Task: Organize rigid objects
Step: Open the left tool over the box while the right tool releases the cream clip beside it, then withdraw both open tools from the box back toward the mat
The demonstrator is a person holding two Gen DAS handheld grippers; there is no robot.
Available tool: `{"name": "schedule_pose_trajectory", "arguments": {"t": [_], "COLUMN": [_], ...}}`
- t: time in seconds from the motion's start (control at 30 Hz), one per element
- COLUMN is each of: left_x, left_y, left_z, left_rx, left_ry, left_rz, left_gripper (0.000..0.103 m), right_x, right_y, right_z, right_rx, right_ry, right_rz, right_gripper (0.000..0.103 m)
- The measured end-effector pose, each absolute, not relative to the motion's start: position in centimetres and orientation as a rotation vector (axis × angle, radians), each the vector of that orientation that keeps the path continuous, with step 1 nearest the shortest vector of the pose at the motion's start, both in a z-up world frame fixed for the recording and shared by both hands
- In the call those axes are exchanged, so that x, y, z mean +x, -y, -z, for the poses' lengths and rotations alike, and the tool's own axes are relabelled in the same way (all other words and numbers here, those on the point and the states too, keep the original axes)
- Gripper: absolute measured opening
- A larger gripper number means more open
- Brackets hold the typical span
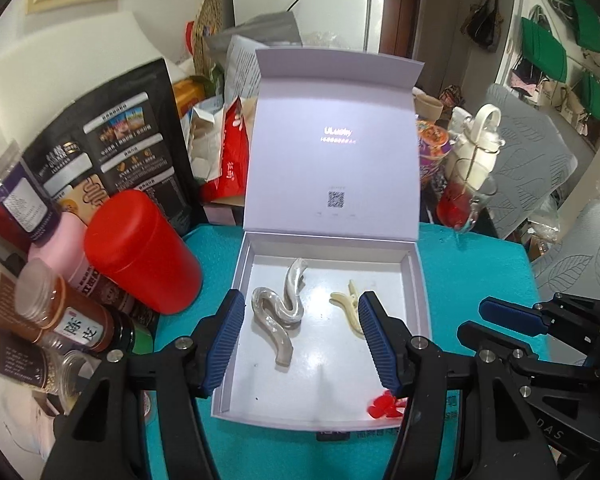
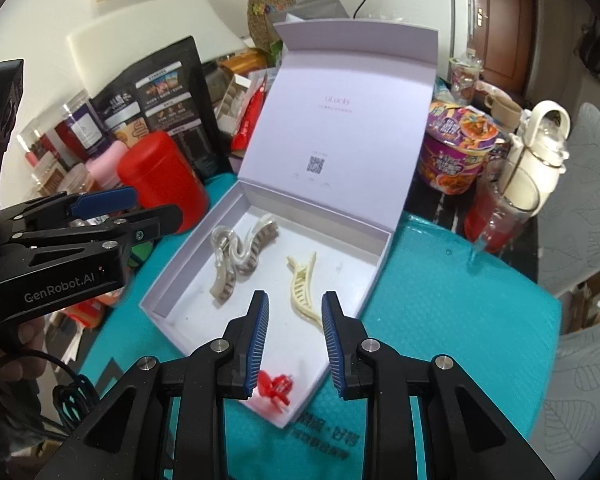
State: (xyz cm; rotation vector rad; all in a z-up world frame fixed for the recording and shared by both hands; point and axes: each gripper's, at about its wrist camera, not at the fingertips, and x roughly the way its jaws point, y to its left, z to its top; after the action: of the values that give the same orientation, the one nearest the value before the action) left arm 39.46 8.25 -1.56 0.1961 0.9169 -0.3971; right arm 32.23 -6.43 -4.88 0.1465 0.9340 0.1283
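White gift box open on teal cloth, three hair clips inside, both our grippers empty above it.

From the left wrist we see the white box (image 1: 416, 300) with its lid (image 1: 332, 152) standing upright at the back; the wavy grey clip (image 1: 278, 312) lies in the left half, the cream clip (image 1: 350, 308) to its right, and the small red clip (image 1: 384, 406) sits at the near right corner. Our left gripper (image 1: 300, 344) hangs over the box with its jaws apart, nothing between them. A red canister (image 1: 140, 252) stands just left of the box on the teal cloth (image 1: 480, 264). From the right wrist, our right gripper (image 2: 294, 340) is parted more narrowly and also holds nothing; the red clip (image 2: 274, 390) lies below it in the near corner, the cream clip (image 2: 302, 290) beyond its tips, the grey clip (image 2: 240, 256) farther left.
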Motion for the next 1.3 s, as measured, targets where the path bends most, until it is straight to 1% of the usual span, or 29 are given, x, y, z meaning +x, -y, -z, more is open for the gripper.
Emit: {"name": "schedule_pose_trajectory", "arguments": {"t": [0.4,0.7,1.0,1.3], "left_x": [31.8,25.3,19.1,13.4], "left_y": [-8.4,-7.9,-6.7,-4.7], "left_z": [-4.0,-6.8,-7.6,-7.2], "left_rx": [0.152,0.124,0.090,0.048], "left_ry": [-0.834,-0.792,-0.780,-0.782], "left_rz": [0.363,0.321,0.271,0.257], "left_gripper": [0.059,0.059,0.059,0.059], "right_x": [25.4,19.7,14.0,9.0], "right_y": [6.8,7.4,9.0,11.6], "right_z": [0.0,-2.7,-3.8,-3.1], "right_rx": [0.129,0.093,0.081,0.072], "right_ry": [-0.848,-0.796,-0.774,-0.800], "right_rz": [-0.136,-0.187,-0.232,-0.263], "right_gripper": [0.028,0.028,0.028,0.028]}}
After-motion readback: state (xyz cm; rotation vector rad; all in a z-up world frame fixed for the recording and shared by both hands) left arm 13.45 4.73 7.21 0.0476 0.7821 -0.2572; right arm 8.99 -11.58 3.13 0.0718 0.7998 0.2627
